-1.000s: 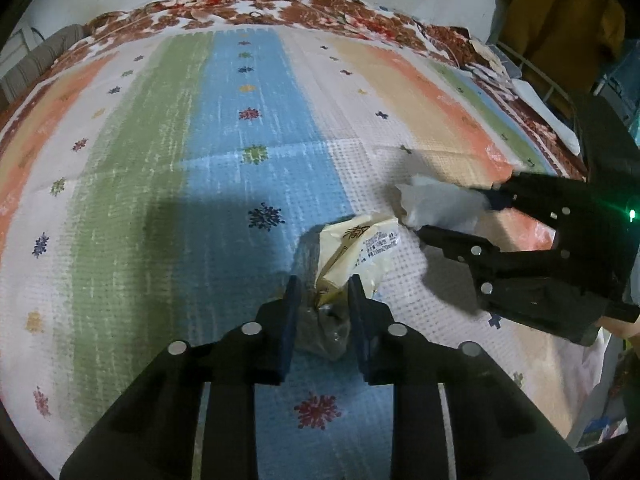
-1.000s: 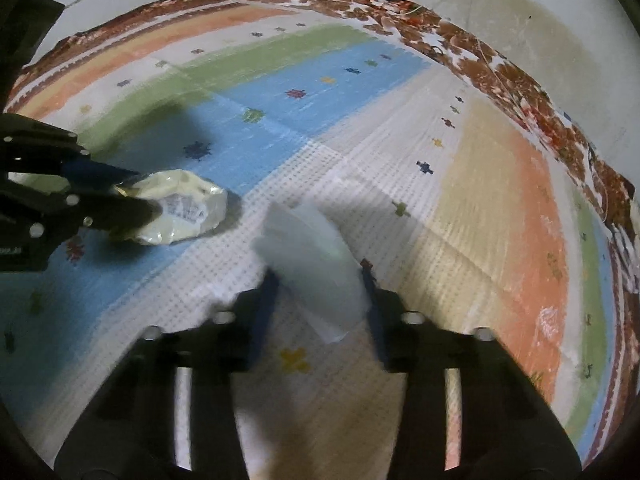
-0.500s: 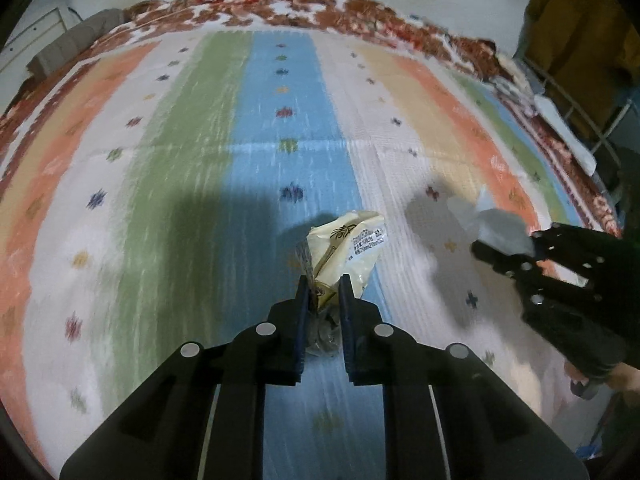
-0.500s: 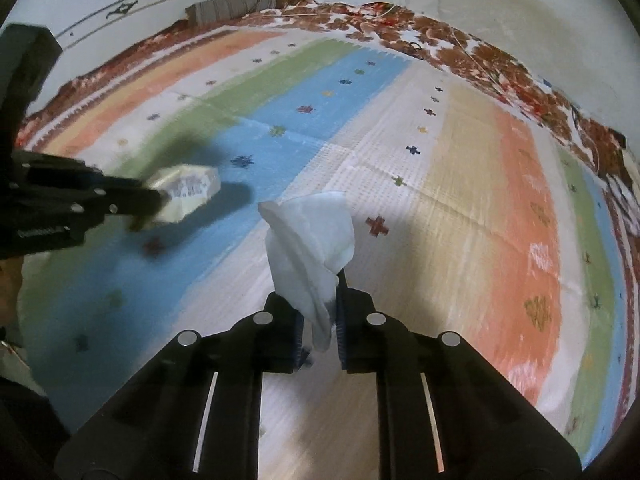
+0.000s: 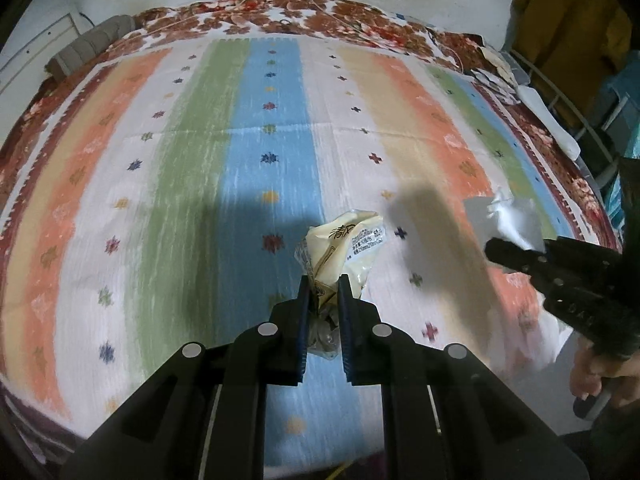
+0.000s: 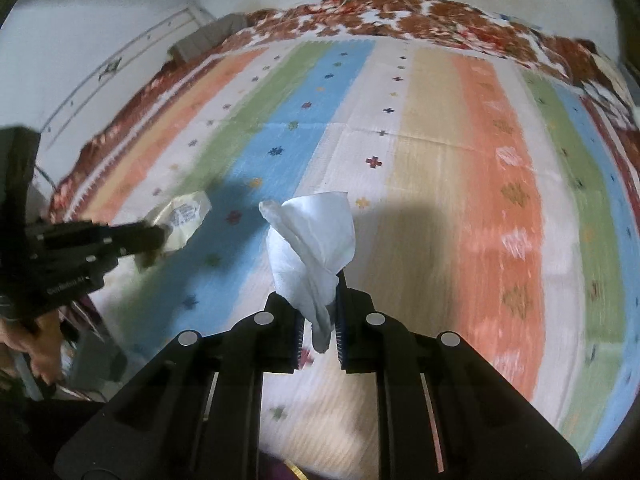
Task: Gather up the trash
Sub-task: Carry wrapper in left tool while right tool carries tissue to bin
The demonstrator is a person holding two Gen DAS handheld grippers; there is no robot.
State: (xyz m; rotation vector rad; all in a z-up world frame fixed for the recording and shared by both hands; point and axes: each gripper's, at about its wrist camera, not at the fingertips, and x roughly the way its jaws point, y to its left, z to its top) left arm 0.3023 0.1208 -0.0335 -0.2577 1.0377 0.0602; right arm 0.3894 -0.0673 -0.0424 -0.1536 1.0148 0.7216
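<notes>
My left gripper [image 5: 323,286] is shut on a crumpled cream plastic wrapper [image 5: 348,246] with black print and holds it above the striped bedspread [image 5: 180,200]. My right gripper [image 6: 320,280] is shut on a crumpled white tissue [image 6: 312,240], lifted above the bed. Each gripper shows in the other view: the right gripper [image 5: 496,246] with the tissue [image 5: 508,220] at the right, the left gripper [image 6: 158,236] with the wrapper [image 6: 182,216] at the left.
The striped bedspread [image 6: 440,160] has a red floral border [image 5: 320,16] at the far edge. A grey folded cloth [image 5: 88,46] lies at the back left. A metal rack [image 5: 576,120] and a yellow garment [image 5: 568,20] stand at the right.
Both grippers closed on their items on the bed and have since lifted and pulled back; the wrapper and the tissue now hang above the bedspread.
</notes>
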